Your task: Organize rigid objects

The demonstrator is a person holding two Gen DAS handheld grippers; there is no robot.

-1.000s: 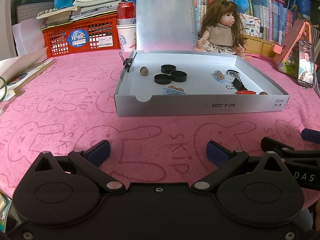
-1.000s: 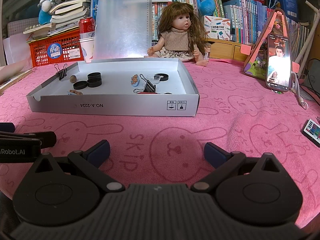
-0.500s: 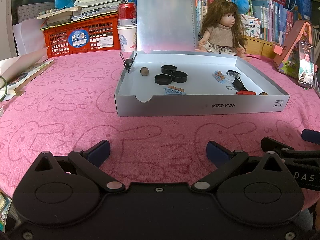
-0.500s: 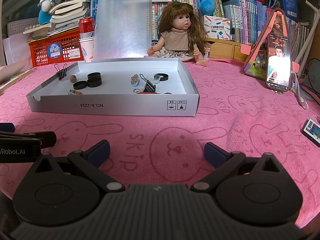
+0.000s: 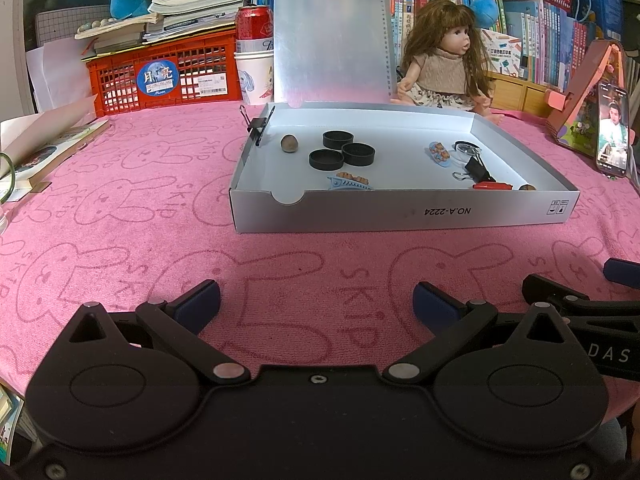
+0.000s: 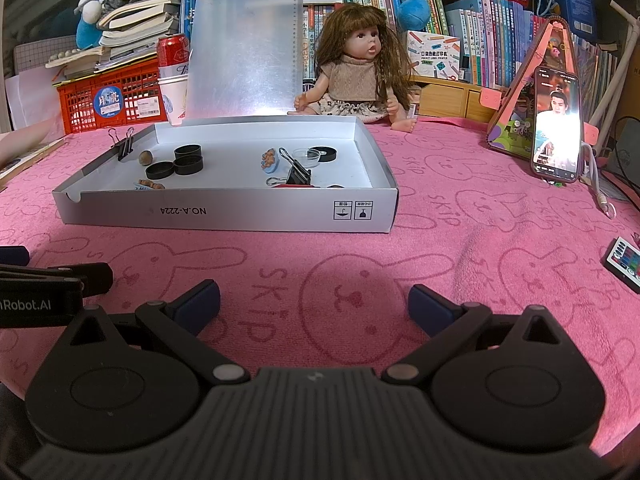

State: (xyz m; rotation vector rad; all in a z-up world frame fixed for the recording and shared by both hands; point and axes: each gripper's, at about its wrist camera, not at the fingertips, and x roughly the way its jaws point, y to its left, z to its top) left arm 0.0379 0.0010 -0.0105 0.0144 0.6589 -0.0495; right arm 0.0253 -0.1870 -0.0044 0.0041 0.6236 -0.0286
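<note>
Left claw (image 5: 316,300): spread, empty, over the pink tabletop (image 5: 120,240).
Right claw (image 6: 314,300): spread, empty.
Tray (image 6: 240,212): ahead of both.
Caps (image 5: 340,152), clips (image 6: 298,174): inside the tray.

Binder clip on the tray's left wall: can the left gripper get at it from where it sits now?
Probably yes. The left gripper is open and empty, with bare pink cloth ahead of it. The binder clip is clamped on the tray wall's top edge, handles up, nothing over it; the nut lies apart, inside.
</note>
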